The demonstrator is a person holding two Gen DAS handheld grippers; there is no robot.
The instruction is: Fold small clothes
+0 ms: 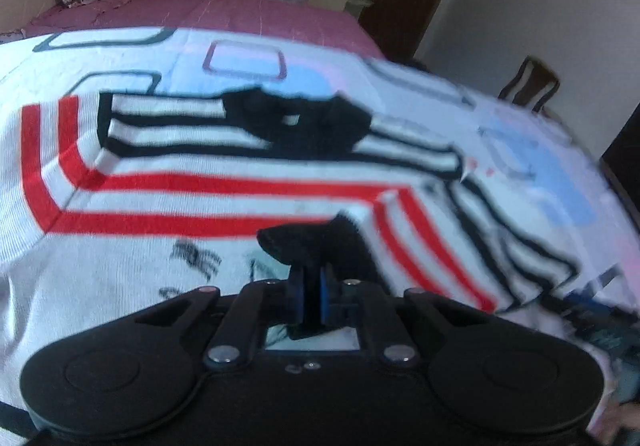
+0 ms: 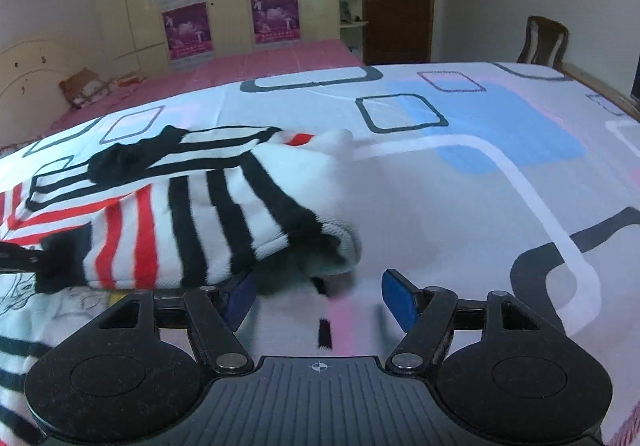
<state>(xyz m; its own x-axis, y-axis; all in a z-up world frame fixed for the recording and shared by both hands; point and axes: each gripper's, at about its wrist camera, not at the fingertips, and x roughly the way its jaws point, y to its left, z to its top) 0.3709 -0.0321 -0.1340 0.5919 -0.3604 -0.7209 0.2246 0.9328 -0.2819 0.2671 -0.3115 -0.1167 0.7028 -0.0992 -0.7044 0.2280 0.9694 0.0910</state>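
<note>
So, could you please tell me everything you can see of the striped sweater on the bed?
The white knit sweater with red and black stripes lies on the patterned bedsheet, black collar away from the cameras. A black-striped sleeve is folded over its front. The left gripper is shut on a black cuff; the right gripper is open beside the folded sleeve.

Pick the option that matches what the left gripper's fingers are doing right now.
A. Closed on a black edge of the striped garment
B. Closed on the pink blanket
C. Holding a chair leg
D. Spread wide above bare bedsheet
A: in the left wrist view the left gripper has its blue fingers pressed together with a black cuff of the striped garment pinched between them.
</note>
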